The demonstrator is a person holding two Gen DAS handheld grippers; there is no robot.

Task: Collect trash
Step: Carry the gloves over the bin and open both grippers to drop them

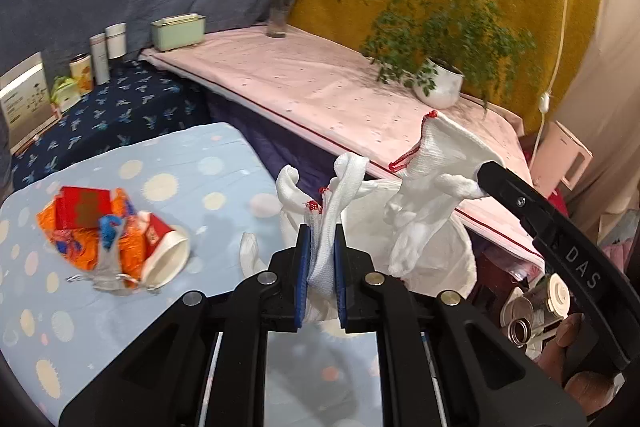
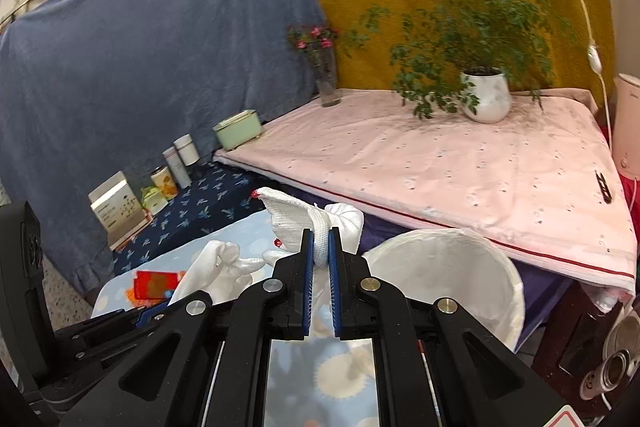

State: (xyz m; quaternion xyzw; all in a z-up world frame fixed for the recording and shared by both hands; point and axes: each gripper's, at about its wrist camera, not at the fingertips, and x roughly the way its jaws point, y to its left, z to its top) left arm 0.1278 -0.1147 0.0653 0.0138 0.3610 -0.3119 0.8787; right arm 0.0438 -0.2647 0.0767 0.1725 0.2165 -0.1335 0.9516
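My left gripper (image 1: 322, 231) is shut on a white knit glove (image 1: 344, 183) with red cuff stitching, held above the light blue dotted table (image 1: 224, 163). My right gripper (image 2: 321, 233) is shut on a second white glove (image 2: 296, 213), which also shows in the left wrist view (image 1: 436, 155). Both gloves hang near a white bin (image 2: 448, 267) at the table's far right edge. A trash pile lies on the table at the left: an orange wrapper (image 1: 80, 243), a red box (image 1: 82, 213), a crushed paper cup (image 1: 164, 251) and clear plastic (image 1: 106, 267).
A pink-covered table (image 2: 460, 163) behind holds a potted plant (image 2: 486, 99), a flower vase (image 2: 326, 79) and a green box (image 2: 238, 129). Tins and a card stand (image 1: 24, 103) sit on dark blue cloth. Metal cans (image 1: 532, 311) lie lower right.
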